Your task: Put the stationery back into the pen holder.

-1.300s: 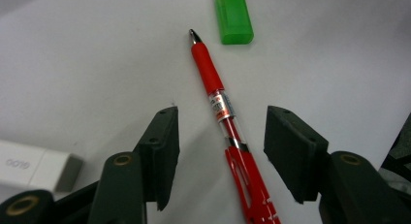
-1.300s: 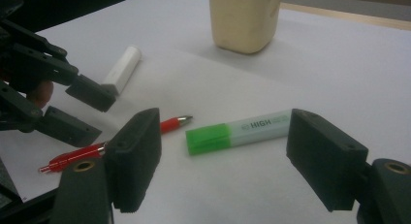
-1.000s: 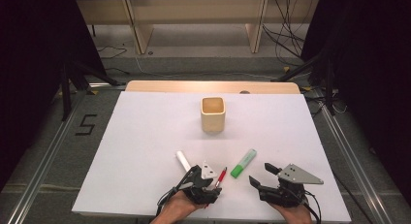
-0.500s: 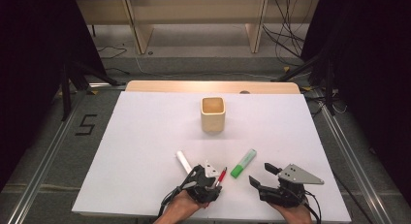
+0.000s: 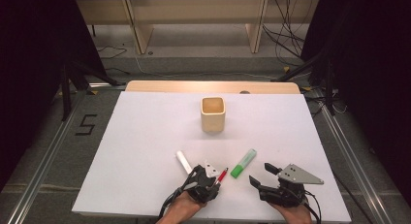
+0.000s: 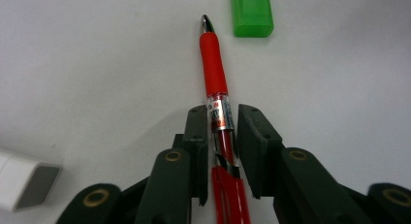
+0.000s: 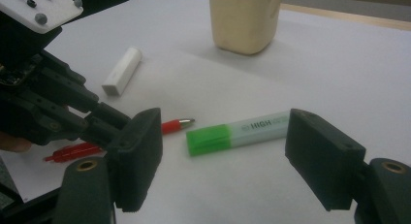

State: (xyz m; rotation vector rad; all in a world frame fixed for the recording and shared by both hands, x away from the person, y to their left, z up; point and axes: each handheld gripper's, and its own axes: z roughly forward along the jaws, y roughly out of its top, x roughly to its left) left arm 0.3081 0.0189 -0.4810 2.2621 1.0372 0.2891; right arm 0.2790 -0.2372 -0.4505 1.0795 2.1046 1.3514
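A red pen (image 5: 222, 175) lies on the white sheet, tip pointing away from me. My left gripper (image 5: 216, 182) has just been closing, and in the left gripper view its jaws touch both sides of the pen's barrel (image 6: 213, 73). A green-capped highlighter (image 5: 243, 163) lies just right of the pen. My right gripper (image 5: 260, 173) rests low on the sheet behind the highlighter (image 7: 242, 132), open, with the marker lying ahead of its wide jaws and untouched. A beige square cup (image 5: 213, 114) stands upright at mid-table.
A short white block-shaped piece (image 5: 183, 162) lies left of my left gripper. The white sheet (image 5: 145, 136) covers a wooden table; its front edge runs close under both hands. Shelving and cables stand on the floor beyond the far edge.
The left gripper's jaws have come together around the red pen. Neither hand has shifted, and the pen, highlighter and cup lie where they were.
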